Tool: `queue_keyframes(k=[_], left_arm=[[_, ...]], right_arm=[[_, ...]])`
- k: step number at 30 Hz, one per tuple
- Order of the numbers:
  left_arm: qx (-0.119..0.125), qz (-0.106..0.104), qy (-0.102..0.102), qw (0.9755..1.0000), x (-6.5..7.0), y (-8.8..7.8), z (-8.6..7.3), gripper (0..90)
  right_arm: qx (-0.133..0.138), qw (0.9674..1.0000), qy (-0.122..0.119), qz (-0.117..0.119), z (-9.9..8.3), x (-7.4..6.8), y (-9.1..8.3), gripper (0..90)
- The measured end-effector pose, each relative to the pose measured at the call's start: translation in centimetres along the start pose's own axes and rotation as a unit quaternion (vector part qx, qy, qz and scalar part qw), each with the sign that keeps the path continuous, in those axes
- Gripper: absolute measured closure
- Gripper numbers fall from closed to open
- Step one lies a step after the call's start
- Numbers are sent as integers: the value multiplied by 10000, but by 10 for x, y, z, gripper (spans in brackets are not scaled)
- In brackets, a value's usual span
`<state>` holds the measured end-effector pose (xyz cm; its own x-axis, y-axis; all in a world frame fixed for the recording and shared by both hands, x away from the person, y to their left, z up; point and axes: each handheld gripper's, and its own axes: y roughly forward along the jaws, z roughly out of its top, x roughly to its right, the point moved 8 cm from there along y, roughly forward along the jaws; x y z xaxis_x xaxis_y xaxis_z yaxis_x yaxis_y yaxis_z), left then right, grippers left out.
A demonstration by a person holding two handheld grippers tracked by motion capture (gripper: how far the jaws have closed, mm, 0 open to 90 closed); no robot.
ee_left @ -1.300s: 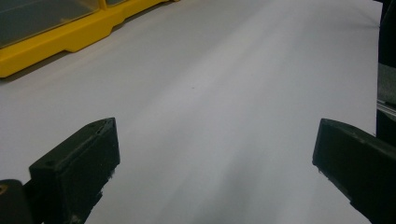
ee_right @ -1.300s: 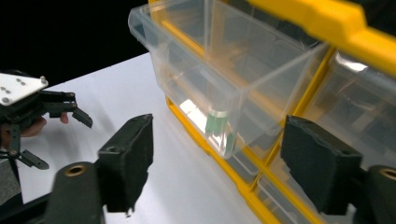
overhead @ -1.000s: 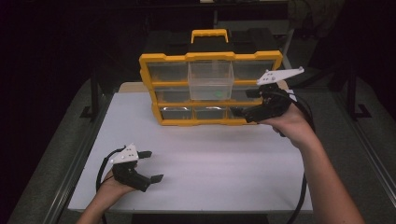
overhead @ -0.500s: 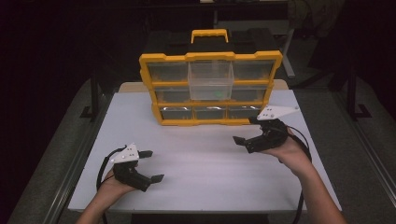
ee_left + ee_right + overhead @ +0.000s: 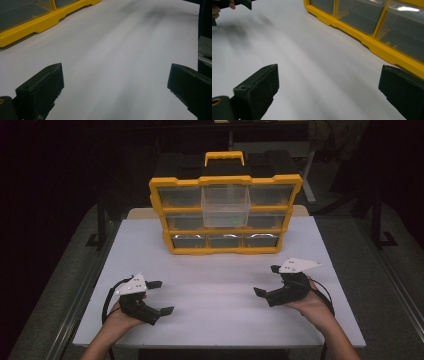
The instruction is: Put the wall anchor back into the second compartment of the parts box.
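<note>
On the white table [image 5: 220, 320] | right gripper [image 5: 266, 280] just spread, empty | left gripper [image 5: 161, 296] released | yellow plastic drawer cabinet's [image 5: 226, 249] clear middle drawer [image 5: 225, 206] out, seemingly holding something green; closing left

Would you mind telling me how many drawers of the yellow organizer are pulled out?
1: the clear drawer at top middle of the organizer sticks out; the other drawers sit flush.

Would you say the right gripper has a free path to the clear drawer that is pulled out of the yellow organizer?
Probably yes: the right gripper is open and empty, only bare white table lies between it and the organizer, and the pulled-out drawer faces the person.
</note>
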<state>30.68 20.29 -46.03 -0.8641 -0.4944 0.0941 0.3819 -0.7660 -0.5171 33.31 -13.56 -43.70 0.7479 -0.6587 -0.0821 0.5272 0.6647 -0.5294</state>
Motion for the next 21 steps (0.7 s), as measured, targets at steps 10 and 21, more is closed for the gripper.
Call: queue_keyframes(k=[10, 21], left_arm=[[4, 41, -23, 10000, -2, -2, -1, 8], [-62, -2, 29, 10000, -2, 1, -3, 8]], right_arm=[[-121, 9998, 169, -50, -35, -3, -6, 25], [-107, 9997, 198, -126, -50, -4, -7, 38]])
